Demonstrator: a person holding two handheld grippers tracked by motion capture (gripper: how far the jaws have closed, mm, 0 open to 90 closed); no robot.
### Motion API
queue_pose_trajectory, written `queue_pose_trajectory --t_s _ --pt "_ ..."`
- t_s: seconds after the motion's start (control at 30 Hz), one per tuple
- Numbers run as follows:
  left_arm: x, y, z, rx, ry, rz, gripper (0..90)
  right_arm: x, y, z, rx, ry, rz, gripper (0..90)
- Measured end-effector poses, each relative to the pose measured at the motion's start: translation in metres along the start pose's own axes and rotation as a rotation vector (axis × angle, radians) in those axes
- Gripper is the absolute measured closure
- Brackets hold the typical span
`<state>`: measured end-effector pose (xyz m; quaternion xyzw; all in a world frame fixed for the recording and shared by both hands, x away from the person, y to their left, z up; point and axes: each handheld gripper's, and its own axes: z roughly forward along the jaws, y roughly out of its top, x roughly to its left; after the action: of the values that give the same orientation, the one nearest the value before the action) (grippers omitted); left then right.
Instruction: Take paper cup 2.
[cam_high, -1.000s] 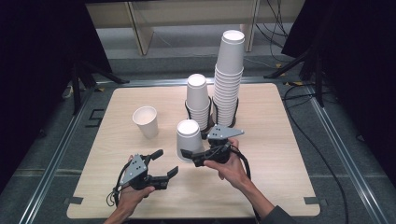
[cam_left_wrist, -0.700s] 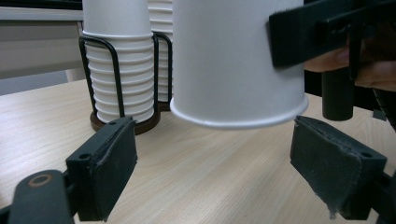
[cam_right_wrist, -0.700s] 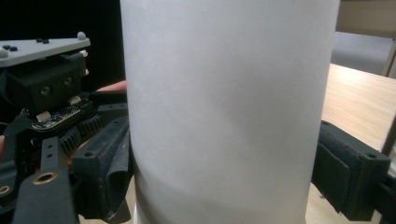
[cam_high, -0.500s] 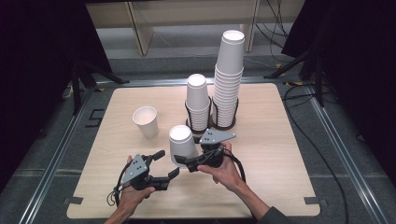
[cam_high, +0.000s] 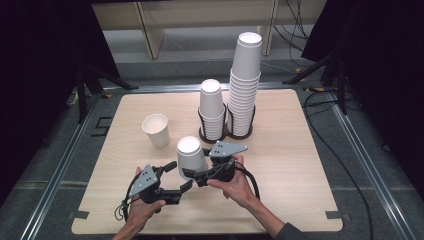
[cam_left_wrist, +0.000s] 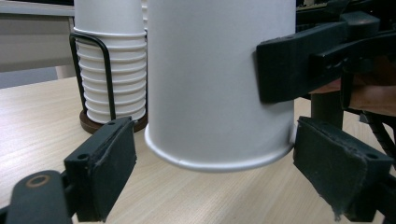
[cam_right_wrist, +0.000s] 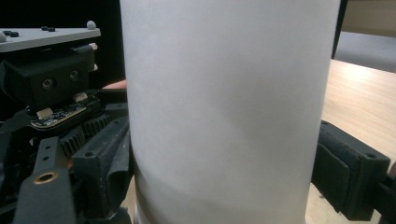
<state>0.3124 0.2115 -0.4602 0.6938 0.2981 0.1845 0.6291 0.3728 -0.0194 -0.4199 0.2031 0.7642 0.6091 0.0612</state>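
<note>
An upside-down white paper cup is gripped by my right gripper, which is shut on its sides; in the right gripper view the cup stands between the pads. My left gripper points at the cup from the near left. Its jaws have just been opening. In the left gripper view the cup stands just ahead of and between its pads, which do not press on it. The right gripper's jaw lies on the cup's side.
An upright white cup stands at mid-left of the wooden table. Behind the held cup are a short cup stack and a tall one, both in black wire racks. Dark floor and cables surround the table.
My right gripper has carried the cup from in front of the racks leftward and nearer, up to the left gripper's jaws. The left hand has stayed in place.
</note>
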Motion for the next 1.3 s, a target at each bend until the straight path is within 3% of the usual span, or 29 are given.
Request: queue_pose_trajectory --t_s 0.03,0.1,0.13,0.2,0.33,0.37,0.4,0.53,0.6,0.77,0.83,0.93,1.1,1.3 --pt "0.0 -0.001 0.002 -0.017 -0.01 0.002 11.5 0.0 0.0 0.001 0.0 0.003 -0.003 16.1" --pt "-0.002 -0.001 0.002 0.012 0.002 0.001 9.9 0.003 0.0 0.002 -0.007 0.002 -0.003 16.1" --pt "-0.002 -0.002 0.004 -0.009 -0.005 -0.003 9.1 0.004 0.0 0.003 -0.001 0.0 -0.002 16.1" --pt "-0.003 -0.001 0.004 0.017 0.008 0.004 6.5 0.006 0.0 0.004 -0.002 0.006 -0.007 16.1" --pt "-0.003 -0.003 0.007 -0.011 0.0 -0.007 2.9 0.011 -0.001 0.007 -0.001 0.023 -0.009 16.1" --pt "-0.004 -0.002 0.007 -0.006 0.003 -0.009 2.4 0.014 -0.002 0.008 -0.002 0.037 0.024 16.1" --pt "-0.004 -0.002 0.008 -0.009 -0.001 -0.014 2.2 0.013 -0.002 0.008 0.0 0.021 -0.014 16.1" --pt "-0.004 -0.002 0.008 -0.019 -0.003 -0.022 1.5 0.016 -0.003 0.01 -0.01 0.044 -0.009 16.1" --pt "-0.004 -0.001 0.006 0.007 0.01 -0.021 1.4 0.017 -0.002 0.01 -0.002 0.036 -0.015 16.1" --pt "-0.004 -0.001 0.006 0.006 0.009 -0.024 1.2 0.018 -0.003 0.011 -0.005 0.047 -0.014 16.1" --pt "-0.004 -0.001 0.005 0.008 0.01 -0.024 1.2 0.02 -0.004 0.011 0.004 0.057 0.015 16.1" --pt "-0.004 -0.001 0.005 0.009 0.011 -0.026 1.4 0.021 -0.004 0.011 0.0 0.059 0.013 16.1" --pt "-0.004 0.0 0.004 0.019 0.012 0.002 4.2 0.019 -0.004 0.011 -0.005 0.064 0.003 15.2" --pt "-0.005 0.001 0.004 0.035 0.011 0.022 6.9 0.019 -0.004 0.011 -0.003 0.076 0.024 13.9"
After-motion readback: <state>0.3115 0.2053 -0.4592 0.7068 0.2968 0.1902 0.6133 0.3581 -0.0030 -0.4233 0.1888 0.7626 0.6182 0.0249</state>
